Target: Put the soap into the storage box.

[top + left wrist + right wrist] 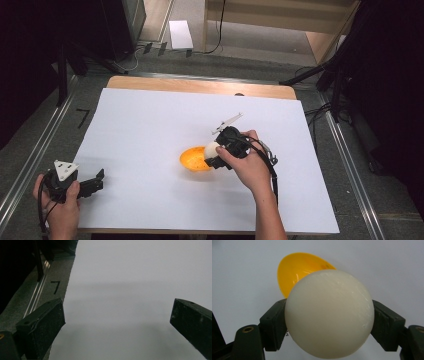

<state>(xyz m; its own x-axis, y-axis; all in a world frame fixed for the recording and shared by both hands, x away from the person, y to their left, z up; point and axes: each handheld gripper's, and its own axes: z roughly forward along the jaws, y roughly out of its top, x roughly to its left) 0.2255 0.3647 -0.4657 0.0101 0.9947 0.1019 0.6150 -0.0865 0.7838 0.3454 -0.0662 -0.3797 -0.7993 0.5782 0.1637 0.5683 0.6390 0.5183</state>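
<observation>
1. Your high view looks forward and down from above your side, taking in the whole white table (150,125) from some way off.
2. Your left gripper view skims low over the table's left edge (67,297).
3. Your right gripper view sits close behind the white ball (329,315), facing the orange bowl (294,272); the high view shares both (212,148) (194,159).
</observation>
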